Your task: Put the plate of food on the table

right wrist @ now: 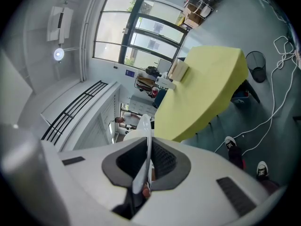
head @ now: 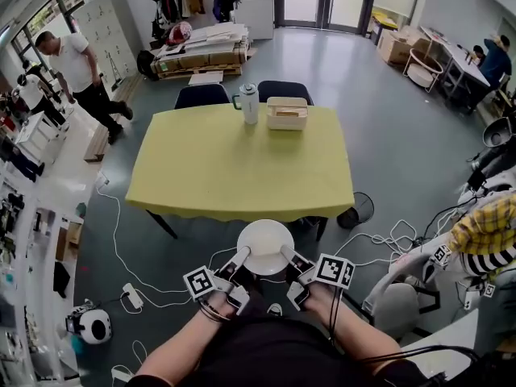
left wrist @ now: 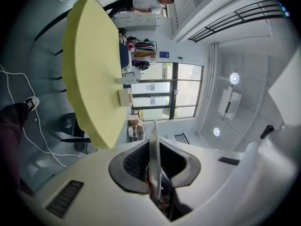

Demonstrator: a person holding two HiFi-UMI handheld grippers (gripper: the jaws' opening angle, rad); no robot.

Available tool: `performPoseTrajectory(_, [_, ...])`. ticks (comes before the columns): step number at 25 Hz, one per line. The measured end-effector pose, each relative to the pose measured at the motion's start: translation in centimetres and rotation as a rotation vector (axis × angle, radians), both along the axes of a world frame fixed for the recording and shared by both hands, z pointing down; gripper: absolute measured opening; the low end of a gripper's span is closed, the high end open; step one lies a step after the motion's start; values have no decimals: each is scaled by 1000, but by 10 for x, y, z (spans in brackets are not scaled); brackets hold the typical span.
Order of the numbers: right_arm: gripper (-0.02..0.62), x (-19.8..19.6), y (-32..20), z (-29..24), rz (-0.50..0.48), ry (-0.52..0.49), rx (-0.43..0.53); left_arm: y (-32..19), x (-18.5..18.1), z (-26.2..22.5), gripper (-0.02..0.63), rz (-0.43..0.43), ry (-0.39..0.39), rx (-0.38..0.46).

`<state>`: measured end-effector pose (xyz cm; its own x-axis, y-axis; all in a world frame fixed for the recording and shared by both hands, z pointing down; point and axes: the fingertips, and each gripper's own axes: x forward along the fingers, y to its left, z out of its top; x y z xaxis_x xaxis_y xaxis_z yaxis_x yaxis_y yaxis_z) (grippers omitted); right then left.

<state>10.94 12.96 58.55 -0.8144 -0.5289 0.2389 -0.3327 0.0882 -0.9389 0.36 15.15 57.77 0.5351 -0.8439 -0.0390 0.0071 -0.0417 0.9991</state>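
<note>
A round white plate (head: 264,247) hangs in the air just short of the near edge of the yellow-clothed table (head: 234,172). My left gripper (head: 242,258) is shut on the plate's left rim and my right gripper (head: 287,256) is shut on its right rim. In the left gripper view the plate's rim (left wrist: 154,161) stands edge-on between the black pads, and the right gripper view shows the same rim (right wrist: 143,159) pinched between its pads. What lies on the plate cannot be made out.
On the table's far side stand a white tumbler (head: 249,103) and a pale box (head: 287,113). Two dark chairs (head: 201,96) sit behind it. A wire bin (head: 361,209) and white cables (head: 121,256) lie on the floor; a person (head: 76,67) walks at far left.
</note>
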Motion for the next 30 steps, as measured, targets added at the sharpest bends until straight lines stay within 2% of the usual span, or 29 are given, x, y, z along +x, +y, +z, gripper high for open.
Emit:
performPoseTrajectory(11, [28, -16, -99, 2, 45, 16, 13, -105, -17, 3, 54, 51, 7, 14])
performPoseTrajectory(30, [28, -103, -323, -19, 144, 54, 10, -339, -104, -18, 54, 167, 17, 7])
